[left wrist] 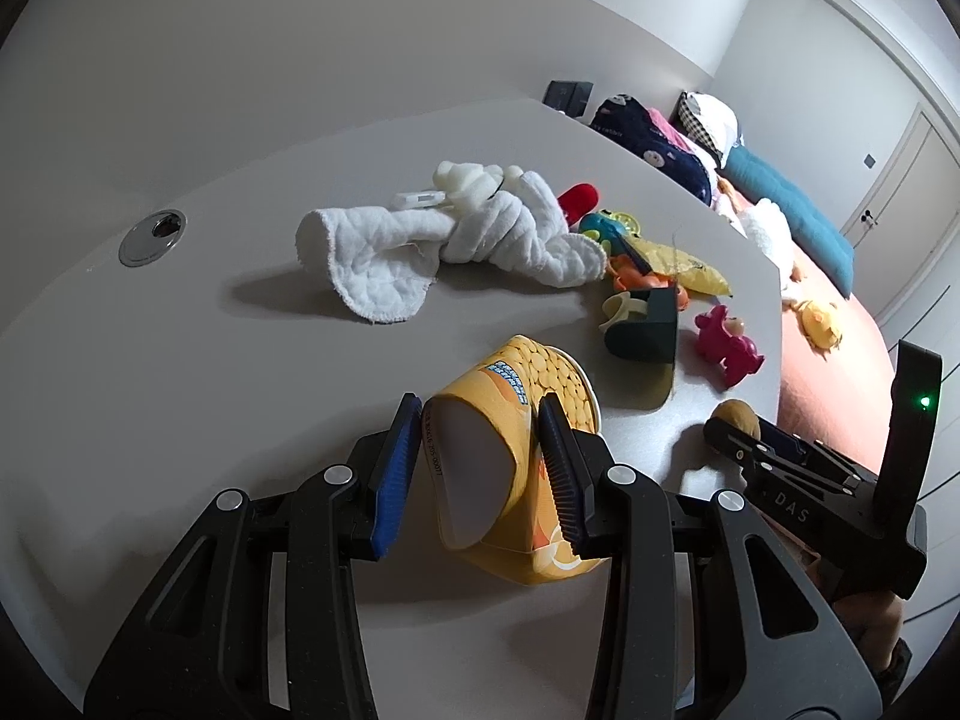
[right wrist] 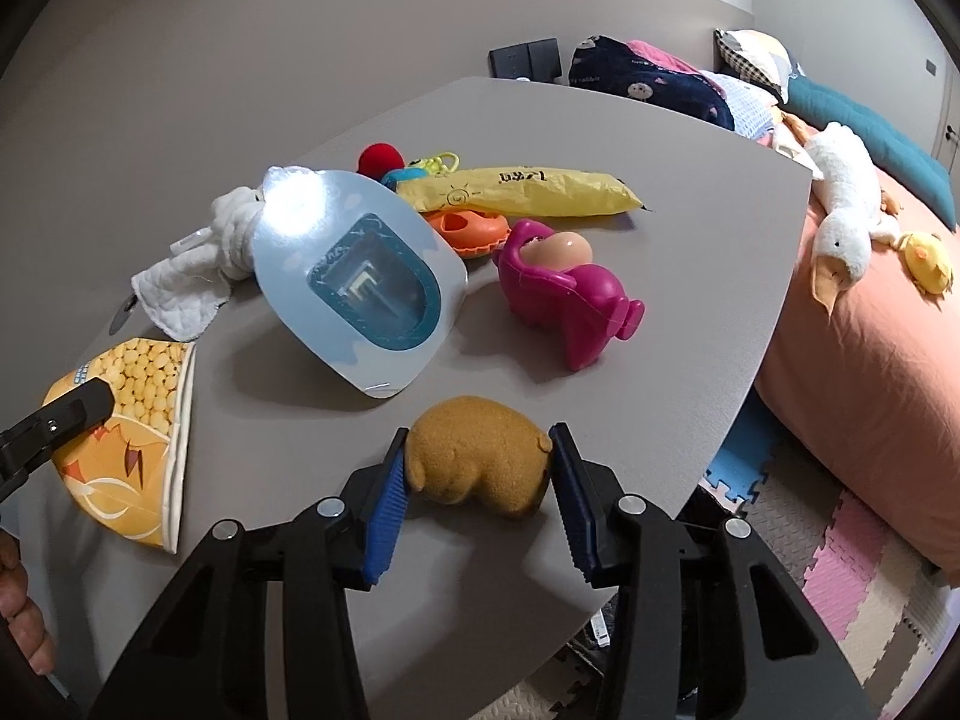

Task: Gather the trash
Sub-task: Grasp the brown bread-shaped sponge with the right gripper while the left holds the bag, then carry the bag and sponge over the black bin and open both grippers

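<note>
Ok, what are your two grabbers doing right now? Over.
Left gripper shut on squashed paper cup. Right gripper pinching brown sponge on table. Toys and cloth ahead, nothing blocking.

On the grey table (right wrist: 690, 276) lie one squashed yellow paper cup printed with corn kernels (right wrist: 135, 432), one brown sponge-like lump (right wrist: 480, 459), one magenta plastic animal toy (right wrist: 564, 300) at twelve o'clock from the lump, one pale blue card blister pack (right wrist: 354, 276) at ten o'clock, one long yellow foil wrapper (right wrist: 528, 189), one orange plastic toy (right wrist: 471, 231), one knotted white quilted cloth (left wrist: 480, 234) and one red pom-pom (right wrist: 379, 157). Two black grippers with blue pads, left gripper (left wrist: 480, 456) and right gripper (right wrist: 480, 462), show. On the pink bed (right wrist: 870, 372) at two o'clock: one white plush goose (right wrist: 840, 222), one yellow plush chick (right wrist: 927, 261).
</note>
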Demonstrator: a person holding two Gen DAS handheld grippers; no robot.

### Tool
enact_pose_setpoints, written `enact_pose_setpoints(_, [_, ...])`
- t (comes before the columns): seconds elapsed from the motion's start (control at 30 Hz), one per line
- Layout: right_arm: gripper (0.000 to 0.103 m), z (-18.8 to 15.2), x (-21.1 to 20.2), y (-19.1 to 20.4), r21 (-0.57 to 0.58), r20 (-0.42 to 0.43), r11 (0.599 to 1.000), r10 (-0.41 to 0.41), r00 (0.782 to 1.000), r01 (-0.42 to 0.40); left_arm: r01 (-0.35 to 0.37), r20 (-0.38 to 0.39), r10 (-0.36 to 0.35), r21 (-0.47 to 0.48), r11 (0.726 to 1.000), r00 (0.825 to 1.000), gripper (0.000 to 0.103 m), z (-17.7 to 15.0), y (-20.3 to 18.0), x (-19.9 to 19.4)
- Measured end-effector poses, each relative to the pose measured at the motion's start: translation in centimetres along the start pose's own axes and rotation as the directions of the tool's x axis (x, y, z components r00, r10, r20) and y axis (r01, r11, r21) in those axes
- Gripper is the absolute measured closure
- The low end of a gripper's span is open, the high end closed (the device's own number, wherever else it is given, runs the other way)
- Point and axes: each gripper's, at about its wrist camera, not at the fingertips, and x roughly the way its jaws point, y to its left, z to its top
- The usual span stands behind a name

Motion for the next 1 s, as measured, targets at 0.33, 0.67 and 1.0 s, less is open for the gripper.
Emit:
enact_pose_setpoints(0.33, [0.056,-0.4,-3.5,-1.0,0.001,0.047,1.000,0.000,0.999,0.000,0.024,0.023,-0.025,0.034,0.999,0.999,0.063,-0.1,-2.5,-1.3])
enact_pose_setpoints(0.67, [0.056,-1.1,-6.8,-4.1,0.051,0.091,0.998,-0.035,0.995,0.031,0.062,0.029,-0.065,0.093,0.994,0.997,0.063,-0.3,-6.2,-1.7])
enact_pose_setpoints(1.0, [0.056,-2.2,-8.7,-7.2,0.106,0.110,0.993,-0.072,0.991,0.061,0.117,0.014,-0.121,0.158,0.980,0.993,0.063,-0.8,-10.4,-1.5])
